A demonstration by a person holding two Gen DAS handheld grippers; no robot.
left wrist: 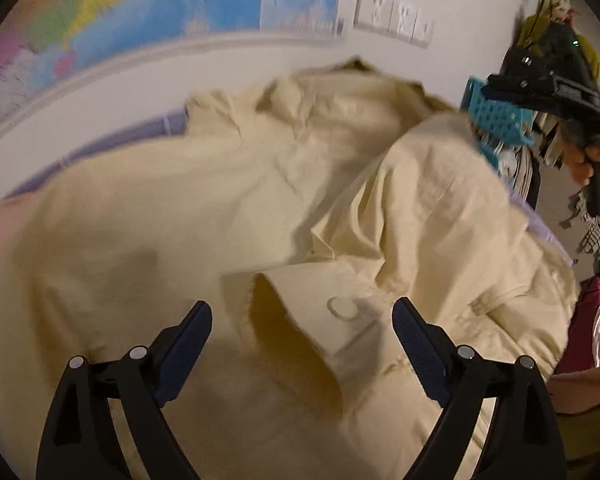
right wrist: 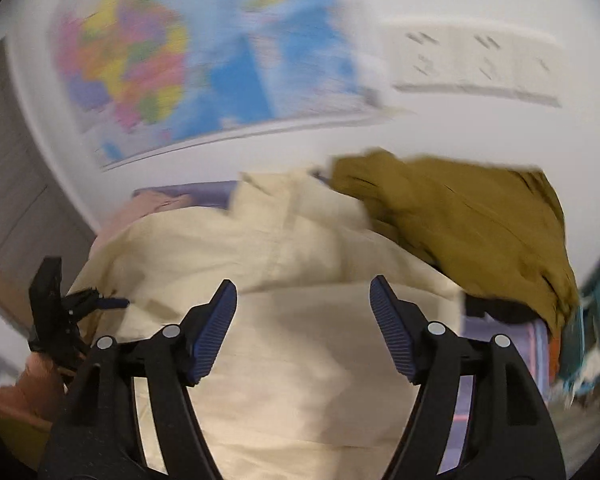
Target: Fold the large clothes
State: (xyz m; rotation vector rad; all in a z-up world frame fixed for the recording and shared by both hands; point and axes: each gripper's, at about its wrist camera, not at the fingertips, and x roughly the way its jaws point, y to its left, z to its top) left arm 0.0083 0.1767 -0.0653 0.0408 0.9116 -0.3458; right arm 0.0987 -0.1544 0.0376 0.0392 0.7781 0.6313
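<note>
A large cream jacket (left wrist: 204,216) lies spread on the work surface, one sleeve folded across its body, the buttoned cuff (left wrist: 340,308) near me. My left gripper (left wrist: 302,316) is open just above that cuff, holding nothing. My right gripper (right wrist: 303,296) is open and empty over the jacket (right wrist: 300,360). In the left wrist view the right gripper's black body (left wrist: 556,88) shows held up at the far right. In the right wrist view the left gripper (right wrist: 68,312) shows at the jacket's left edge.
An olive-brown garment (right wrist: 472,232) lies at the back right beside the jacket. A teal perforated basket (left wrist: 496,116) with clothes stands at the right. A purple cloth (right wrist: 204,196) covers the surface. A coloured wall map (left wrist: 140,4) hangs behind.
</note>
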